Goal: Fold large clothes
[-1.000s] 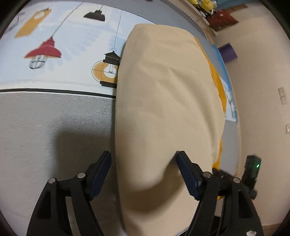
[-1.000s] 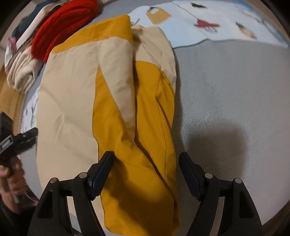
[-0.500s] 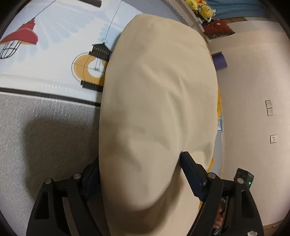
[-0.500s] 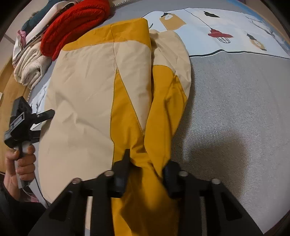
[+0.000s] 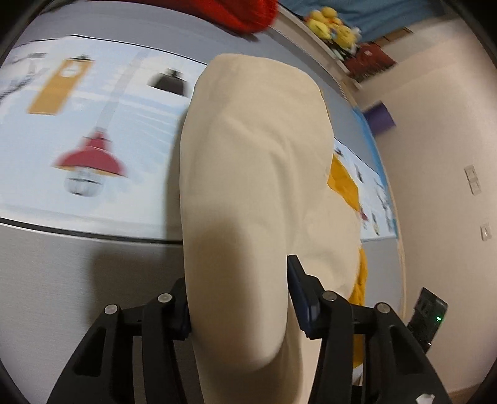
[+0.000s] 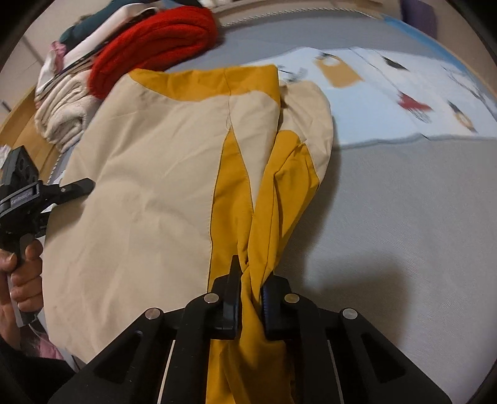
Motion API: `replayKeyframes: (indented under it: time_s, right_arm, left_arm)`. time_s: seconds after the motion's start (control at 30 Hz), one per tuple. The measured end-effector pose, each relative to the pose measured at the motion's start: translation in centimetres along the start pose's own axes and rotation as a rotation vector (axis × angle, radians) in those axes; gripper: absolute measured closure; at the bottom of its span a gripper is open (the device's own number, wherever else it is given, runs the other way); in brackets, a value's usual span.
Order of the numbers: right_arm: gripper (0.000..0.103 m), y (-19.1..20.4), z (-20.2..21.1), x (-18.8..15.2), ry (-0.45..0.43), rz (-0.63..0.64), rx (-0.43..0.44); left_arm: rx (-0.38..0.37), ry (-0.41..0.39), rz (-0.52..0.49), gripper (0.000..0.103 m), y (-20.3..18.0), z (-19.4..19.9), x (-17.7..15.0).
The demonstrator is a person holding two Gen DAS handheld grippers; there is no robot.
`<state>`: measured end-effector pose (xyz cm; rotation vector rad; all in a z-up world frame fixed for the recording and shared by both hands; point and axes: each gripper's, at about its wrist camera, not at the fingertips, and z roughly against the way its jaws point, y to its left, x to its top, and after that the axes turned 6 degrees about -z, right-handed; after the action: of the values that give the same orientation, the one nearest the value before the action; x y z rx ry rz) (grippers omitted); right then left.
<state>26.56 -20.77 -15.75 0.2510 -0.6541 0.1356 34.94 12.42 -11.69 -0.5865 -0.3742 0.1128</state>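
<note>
left wrist view: the left gripper (image 5: pixel 237 298) has its jaws around a thick cream fold of the jacket (image 5: pixel 254 174). the jaws have just been closing and both pads now press on the cloth. the fold runs away from the camera over the bed cover (image 5: pixel 77 273), which is grey near the gripper and pale blue with lamp drawings further off. a strip of the jacket's yellow cloth shows on the right edge. behind it are a red knit (image 5: pixel 245 12), blurred, yellow plush toys (image 5: pixel 332 25) on a ledge, and a wall. the right gripper's body shows at the lower right edge.

right wrist view: the right gripper (image 6: pixel 251 300) is clenched on a bunched yellow part of the jacket (image 6: pixel 149 186); its jaws have just been closing, with the cloth pinched between them. the jacket lies spread on the grey bed cover (image 6: pixel 403 233), cream with yellow panels. at its far left edge is a pile of folded clothes (image 6: pixel 62 112) with the red knit (image 6: pixel 155 40) on top. at the left, a hand (image 6: pixel 21 270) holds the left gripper (image 6: pixel 74 188) at the jacket's cream edge.
</note>
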Motion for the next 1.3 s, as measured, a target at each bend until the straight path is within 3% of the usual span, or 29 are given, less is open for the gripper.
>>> replayKeyframes:
  time_s: [0.2,0.37,0.43,0.5,0.57,0.63,0.77,0.87,0.9,1.0,1.03,1.07,1.13,1.3]
  right_arm:
    - [0.092,6.6,-2.4,0.7,0.004,0.076,0.061]
    - [0.076,7.2,-3.6,0.4,0.045,0.063,-0.008]
    - [0.073,6.8,-3.0,0.3,0.043,0.048,-0.018]
    - [0.069,6.4,-2.2,-0.1,0.030,0.068,-0.039]
    - [0.064,6.6,-2.2,-0.7,0.051,0.113,-0.082]
    - [0.054,6.0,-2.6,-1.6,0.087,0.139,-0.156]
    - [0.052,5.0,-1.3,-2.3,0.097,0.143,-0.246]
    - [0.052,5.4,1.1,-3.1,0.029,0.218,-0.379]
    - [0.052,5.6,2.1,-3.2,-0.005,0.221,-0.389]
    - [0.047,6.7,7.0,-3.9,-0.164,0.222,-0.368]
    - [0.040,7.2,8.4,-4.5,-0.200,0.223,-0.354]
    - [0.024,7.6,9.5,-5.2,-0.212,0.216,-0.326]
    - [0.009,8.2,11.1,-7.0,-0.198,0.192,-0.259]
    - [0.000,9.8,14.4,-12.4,-0.219,0.173,-0.223]
  left_arm:
    - [0.103,0.007,0.123,0.046,7.7,3.3,0.5]
    - [0.171,-0.025,0.130,0.049,9.0,6.6,-0.3]
    - [0.176,-0.023,0.021,0.049,6.6,7.4,-0.8]
    - [0.192,0.046,-0.122,0.047,4.2,6.7,-2.6]
    - [0.261,0.163,-0.265,0.045,2.3,4.2,-5.0]
    - [0.381,0.189,-0.375,0.038,1.8,2.8,-7.5]
    - [0.409,0.116,-0.308,0.038,1.8,5.4,-8.9]
    - [0.525,0.045,-0.293,0.038,0.1,8.9,-10.7]
    - [0.530,0.000,-0.290,0.031,-1.1,10.6,-11.8]
    - [0.562,-0.113,-0.309,0.010,-4.3,14.2,-14.1]
    - [0.588,-0.154,-0.322,0.009,-5.7,15.4,-15.8]
    - [0.607,-0.180,-0.322,0.008,-6.7,16.0,-16.9]
    - [0.603,-0.227,-0.294,0.006,-7.8,16.9,-19.0]
    - [0.562,-0.261,-0.208,0.005,-9.0,17.5,-23.3]
